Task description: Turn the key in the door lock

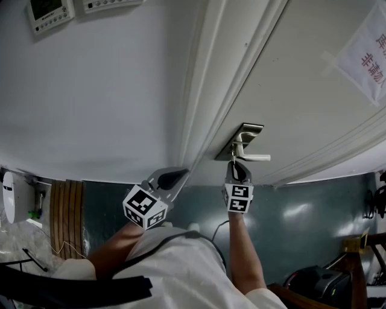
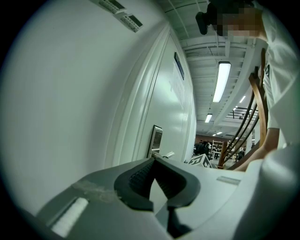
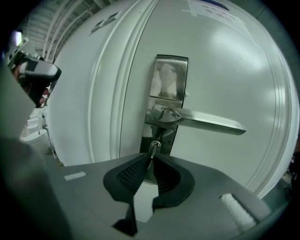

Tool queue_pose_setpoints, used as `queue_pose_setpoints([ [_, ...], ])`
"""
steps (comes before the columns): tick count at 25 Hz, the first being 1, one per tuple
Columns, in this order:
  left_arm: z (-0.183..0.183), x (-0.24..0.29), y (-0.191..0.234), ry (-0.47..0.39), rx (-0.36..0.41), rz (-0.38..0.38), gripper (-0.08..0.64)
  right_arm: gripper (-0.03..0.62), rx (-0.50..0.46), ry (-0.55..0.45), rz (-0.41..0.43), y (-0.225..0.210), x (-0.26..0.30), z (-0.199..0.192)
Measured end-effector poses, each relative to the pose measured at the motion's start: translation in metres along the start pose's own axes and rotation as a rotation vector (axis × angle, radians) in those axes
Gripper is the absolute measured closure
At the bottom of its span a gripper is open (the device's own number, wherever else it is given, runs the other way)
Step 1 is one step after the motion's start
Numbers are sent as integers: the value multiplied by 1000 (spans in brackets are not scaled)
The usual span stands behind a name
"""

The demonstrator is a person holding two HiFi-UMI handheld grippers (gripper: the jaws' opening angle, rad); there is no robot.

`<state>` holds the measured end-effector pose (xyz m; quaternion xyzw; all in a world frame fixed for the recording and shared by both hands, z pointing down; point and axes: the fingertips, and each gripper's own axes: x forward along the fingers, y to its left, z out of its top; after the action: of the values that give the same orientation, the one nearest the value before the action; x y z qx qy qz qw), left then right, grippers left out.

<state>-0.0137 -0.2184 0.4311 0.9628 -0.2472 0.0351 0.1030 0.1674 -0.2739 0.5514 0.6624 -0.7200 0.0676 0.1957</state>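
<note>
A white door (image 1: 301,78) carries a steel lock plate (image 3: 168,93) with a lever handle (image 3: 211,123) pointing right. Below the lever a small metal key (image 3: 153,149) sticks out of the lock. My right gripper (image 3: 149,161) is shut on the key, its dark ribbed pads pinching the key's head. In the head view the right gripper (image 1: 235,166) sits just under the handle (image 1: 253,157) and hides the key. My left gripper (image 1: 175,178) hangs beside the door frame, left of the lock. Its jaws are shut with nothing between them (image 2: 153,161).
White door frame mouldings (image 1: 205,108) run between the wall and the door. Two control panels (image 1: 51,13) are on the wall at top left. A paper notice (image 1: 365,57) is taped on the door. A slatted wooden piece (image 1: 66,211) stands at the lower left.
</note>
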Motion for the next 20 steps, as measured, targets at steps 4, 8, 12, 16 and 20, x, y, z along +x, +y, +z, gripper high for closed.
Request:
queue_pose_setpoints([
  [4,1,0,-2,-8,0,1,554,552,-57,2,-15,1,1,2],
  [8,1,-2,-4,-8,1,3,554,552,-132,13,-31,2,1,3],
  [12,1,-5,-4,-10,4,12,554,551,-173,21,-39,2,0,2],
  [16,2,-8,-3,-11,6,18,554,549,-233,25,-42,3,2,1],
  [20,0,-9,-5,-7,11,20,554,554,-342,30,-51,5,3,1],
])
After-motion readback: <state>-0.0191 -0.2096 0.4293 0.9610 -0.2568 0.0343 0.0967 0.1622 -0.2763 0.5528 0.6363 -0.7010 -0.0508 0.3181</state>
